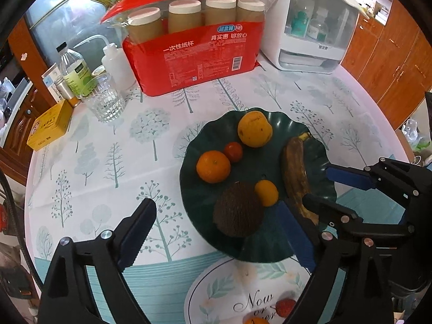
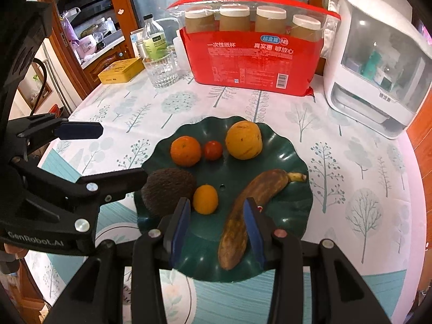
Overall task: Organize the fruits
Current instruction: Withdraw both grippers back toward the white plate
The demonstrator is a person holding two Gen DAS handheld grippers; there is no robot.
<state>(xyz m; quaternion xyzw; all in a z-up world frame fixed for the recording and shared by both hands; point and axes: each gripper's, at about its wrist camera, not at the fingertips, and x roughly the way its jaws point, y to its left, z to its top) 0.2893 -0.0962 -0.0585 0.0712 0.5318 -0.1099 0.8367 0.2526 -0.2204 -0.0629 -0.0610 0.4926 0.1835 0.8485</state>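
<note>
Over the green plate (image 2: 294, 194), near its front edge, both tongs hang empty, left gripper (image 1: 216, 235) wide, right gripper (image 2: 218, 229) narrow, six fruits look plated, so backing clear seems next.

a dark green plate (image 2: 294, 162) fills the frame's centre, holding a browned banana (image 2: 253, 210) at lower right, an orange (image 2: 185, 151), a small tomato (image 2: 213, 150) and a brown avocado (image 2: 168, 191). the right gripper (image 2: 217, 229) hovers at the bottom, jaws apart and empty.
</note>
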